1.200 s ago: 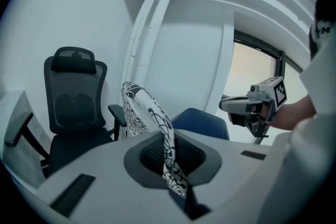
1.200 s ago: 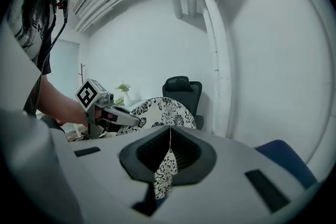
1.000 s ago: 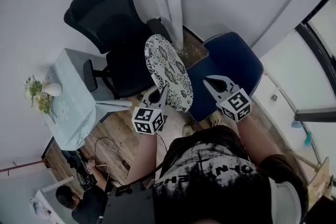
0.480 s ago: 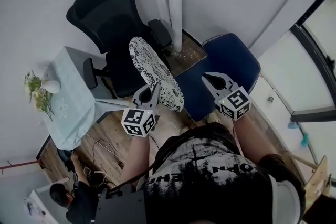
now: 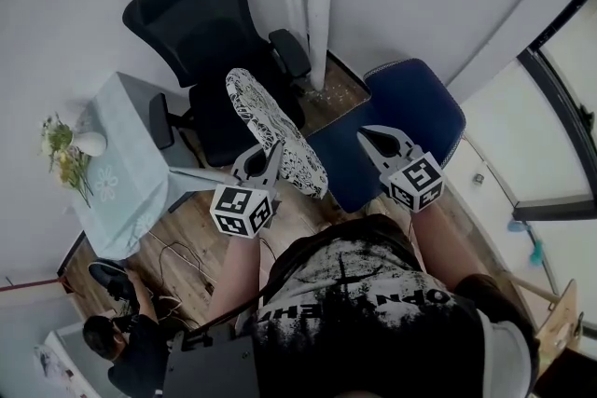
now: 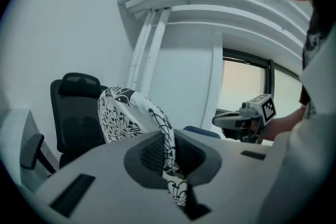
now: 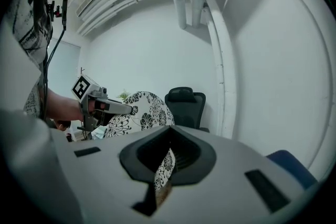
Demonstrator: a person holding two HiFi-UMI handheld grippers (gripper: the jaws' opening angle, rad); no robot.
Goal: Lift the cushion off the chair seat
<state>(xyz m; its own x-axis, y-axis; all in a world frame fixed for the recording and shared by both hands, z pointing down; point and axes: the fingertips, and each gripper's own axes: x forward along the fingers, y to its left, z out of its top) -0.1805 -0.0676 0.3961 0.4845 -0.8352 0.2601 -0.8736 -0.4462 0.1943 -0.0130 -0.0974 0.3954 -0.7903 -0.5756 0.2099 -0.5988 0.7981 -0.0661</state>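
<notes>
Head view: left tongs (image 5: 263, 161) clamp the flowered cushion (image 5: 270, 130) by its near edge, so it stands tilted in the air, clear of the black chair (image 5: 210, 42), while the right tongs (image 5: 368, 137), nearly closed on nothing, hover over the blue chair (image 5: 410, 107).

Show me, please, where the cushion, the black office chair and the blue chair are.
cushion (image 5: 270, 130), head view, middle of its patterned face.
black office chair (image 5: 210, 37), head view, backrest.
blue chair (image 5: 415, 102), head view, its blue padding.
</notes>
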